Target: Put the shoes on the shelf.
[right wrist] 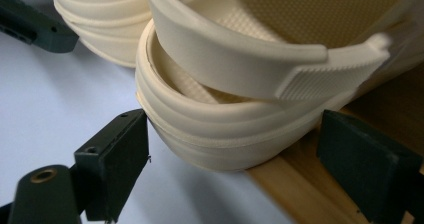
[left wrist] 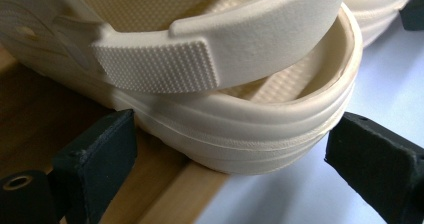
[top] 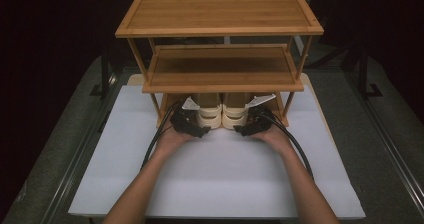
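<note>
My left gripper (top: 192, 125) and right gripper (top: 249, 124), lower centre of high view: jaws apart, straddling heels of left clog (left wrist: 240, 129) and right clog (right wrist: 220, 134), not pinching yet. Clogs sit on rack's bottom shelf (right wrist: 295, 189), heels overhanging the edge. Risk: pads slip on rounded foam, or clog snags middle shelf (top: 222, 66) behind.

A three-tier bamboo rack (top: 220, 14) stands at the far side of a white board (top: 220, 179); its top and middle shelves are bare; the board lies on a grey table (top: 385, 149); dark surroundings behind.
</note>
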{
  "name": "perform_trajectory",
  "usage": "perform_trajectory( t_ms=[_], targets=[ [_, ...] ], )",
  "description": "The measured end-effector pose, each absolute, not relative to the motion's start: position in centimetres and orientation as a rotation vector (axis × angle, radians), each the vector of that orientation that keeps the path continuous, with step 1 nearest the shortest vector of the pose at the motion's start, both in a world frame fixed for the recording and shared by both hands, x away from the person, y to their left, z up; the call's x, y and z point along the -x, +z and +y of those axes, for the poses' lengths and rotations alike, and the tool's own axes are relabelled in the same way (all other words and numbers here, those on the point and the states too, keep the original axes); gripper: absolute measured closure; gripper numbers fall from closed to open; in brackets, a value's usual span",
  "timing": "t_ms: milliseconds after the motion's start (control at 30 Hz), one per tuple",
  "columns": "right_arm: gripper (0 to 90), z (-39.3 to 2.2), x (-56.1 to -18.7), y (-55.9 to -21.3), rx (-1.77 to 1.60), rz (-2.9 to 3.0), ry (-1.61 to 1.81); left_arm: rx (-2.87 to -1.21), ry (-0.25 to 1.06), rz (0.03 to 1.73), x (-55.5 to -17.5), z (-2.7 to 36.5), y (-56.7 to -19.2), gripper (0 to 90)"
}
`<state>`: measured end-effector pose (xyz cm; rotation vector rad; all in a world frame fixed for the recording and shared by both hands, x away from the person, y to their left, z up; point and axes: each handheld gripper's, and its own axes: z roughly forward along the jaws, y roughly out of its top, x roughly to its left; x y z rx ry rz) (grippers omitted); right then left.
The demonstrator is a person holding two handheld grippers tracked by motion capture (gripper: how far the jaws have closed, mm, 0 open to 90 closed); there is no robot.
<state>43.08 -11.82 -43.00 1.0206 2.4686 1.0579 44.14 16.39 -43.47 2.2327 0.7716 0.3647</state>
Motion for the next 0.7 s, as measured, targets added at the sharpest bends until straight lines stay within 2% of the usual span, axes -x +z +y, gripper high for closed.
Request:
perform_trajectory(
  t_ms=[300, 700],
  targets=[
    [13.0, -11.7, -43.2, -43.0, -1.051, 2.448, 1.077, -2.231, 0.340, 0.780, -44.5, 16.4, -43.3, 6.5],
    [8.2, -13.5, -41.3, -41.5, -1.057, 2.419, 1.111, -2.238, 0.329, 0.724, -42.3, 17.6, -41.3, 6.4]
  ],
)
